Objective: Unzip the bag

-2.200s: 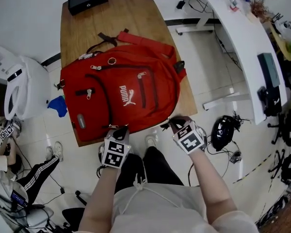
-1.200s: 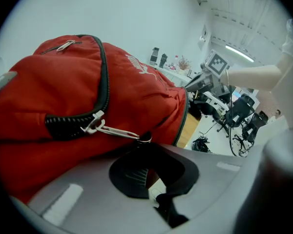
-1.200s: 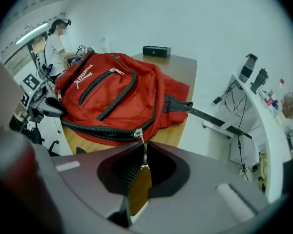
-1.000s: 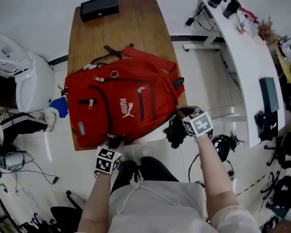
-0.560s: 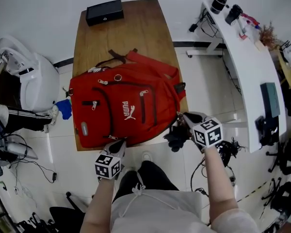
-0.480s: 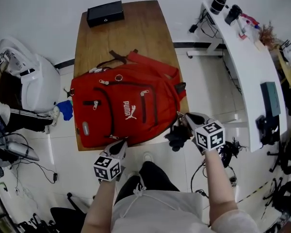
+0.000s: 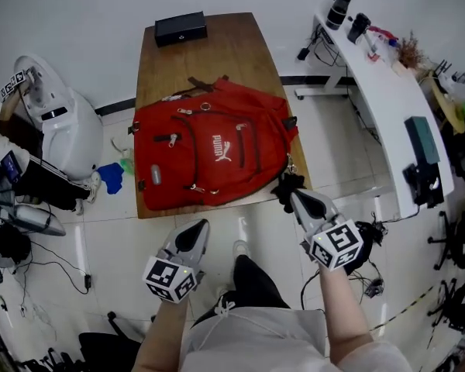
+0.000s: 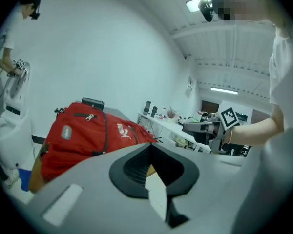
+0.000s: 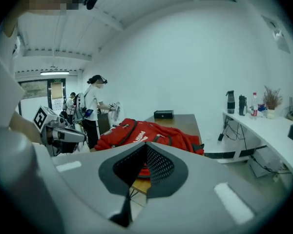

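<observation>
Red backpack [image 7: 217, 157] lying flat on a wooden table [image 7: 217, 49], upper middle of the frame.
At lower left, the left gripper [image 7: 197, 228] hangs below the table's near edge, jaws pinched together on nothing. At lower right, the right gripper [image 7: 294, 196] points at the backpack's lower right corner, its jaws closing with nothing between them.

- The bag [image 7: 213, 153] lies on the counter [image 7: 217, 53], toward its near edge.
- A box [image 7: 180, 28] sits behind it, at the far end.
- A desk [image 7: 387, 107] stands to the right.
</observation>
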A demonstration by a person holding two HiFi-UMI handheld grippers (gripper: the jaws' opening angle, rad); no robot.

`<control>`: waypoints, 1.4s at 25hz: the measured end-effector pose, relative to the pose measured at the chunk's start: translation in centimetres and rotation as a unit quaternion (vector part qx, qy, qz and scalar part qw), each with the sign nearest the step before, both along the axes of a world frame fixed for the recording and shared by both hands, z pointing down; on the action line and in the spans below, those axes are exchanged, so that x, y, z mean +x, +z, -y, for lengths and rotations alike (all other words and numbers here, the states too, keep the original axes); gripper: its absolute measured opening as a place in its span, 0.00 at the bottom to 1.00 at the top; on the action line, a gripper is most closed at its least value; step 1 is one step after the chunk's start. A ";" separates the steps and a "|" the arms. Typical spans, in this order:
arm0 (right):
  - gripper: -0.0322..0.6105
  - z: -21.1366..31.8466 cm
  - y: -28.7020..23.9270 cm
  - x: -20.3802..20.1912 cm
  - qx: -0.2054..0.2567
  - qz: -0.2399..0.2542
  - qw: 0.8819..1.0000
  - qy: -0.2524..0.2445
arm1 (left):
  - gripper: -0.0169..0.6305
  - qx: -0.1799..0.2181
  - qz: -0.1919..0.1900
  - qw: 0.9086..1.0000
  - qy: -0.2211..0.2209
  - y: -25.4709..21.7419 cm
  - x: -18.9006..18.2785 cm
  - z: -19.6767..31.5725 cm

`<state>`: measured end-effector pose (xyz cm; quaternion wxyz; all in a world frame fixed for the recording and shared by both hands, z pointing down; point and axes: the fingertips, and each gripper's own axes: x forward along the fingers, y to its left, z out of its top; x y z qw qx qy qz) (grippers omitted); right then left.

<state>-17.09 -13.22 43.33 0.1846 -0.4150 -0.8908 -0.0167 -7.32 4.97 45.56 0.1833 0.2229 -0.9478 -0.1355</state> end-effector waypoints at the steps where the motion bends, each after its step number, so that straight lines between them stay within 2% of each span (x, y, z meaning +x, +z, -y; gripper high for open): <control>1: 0.06 -0.2 -1.0 1.8 -0.001 0.017 1.000 0.001 | 0.04 0.006 0.013 1.000 -0.003 -0.9 1.5 -0.1; 4: 0.06 -1.1 -3.2 7.8 -0.005 0.049 0.999 0.000 | 0.04 0.021 0.044 0.999 -0.016 -3.1 6.6 -0.2; 6: 0.06 -1.8 -4.6 11.7 -0.007 0.071 0.997 -0.009 | 0.04 0.017 0.062 0.998 -0.016 -4.5 9.8 0.0; 11: 0.06 -2.9 -8.6 19.5 -0.030 0.145 0.989 -0.027 | 0.04 -0.023 0.119 0.993 0.005 -8.6 15.8 0.8; 17: 0.06 -3.3 -11.3 26.6 -0.057 0.181 0.981 -0.033 | 0.04 -0.072 0.201 0.977 -0.007 -13.3 21.8 1.0; 20: 0.06 -3.7 -12.6 28.7 -0.071 0.200 0.976 -0.048 | 0.04 -0.085 0.206 0.975 -0.008 -14.3 23.0 1.4; 23: 0.06 -3.7 -13.1 29.7 -0.082 0.213 0.972 -0.058 | 0.04 -0.083 0.199 0.976 -0.015 -14.5 23.3 2.0; 35: 0.06 -2.8 -11.8 30.5 -0.069 0.192 0.975 -0.090 | 0.04 -0.093 0.182 0.978 -0.045 -13.6 24.1 3.8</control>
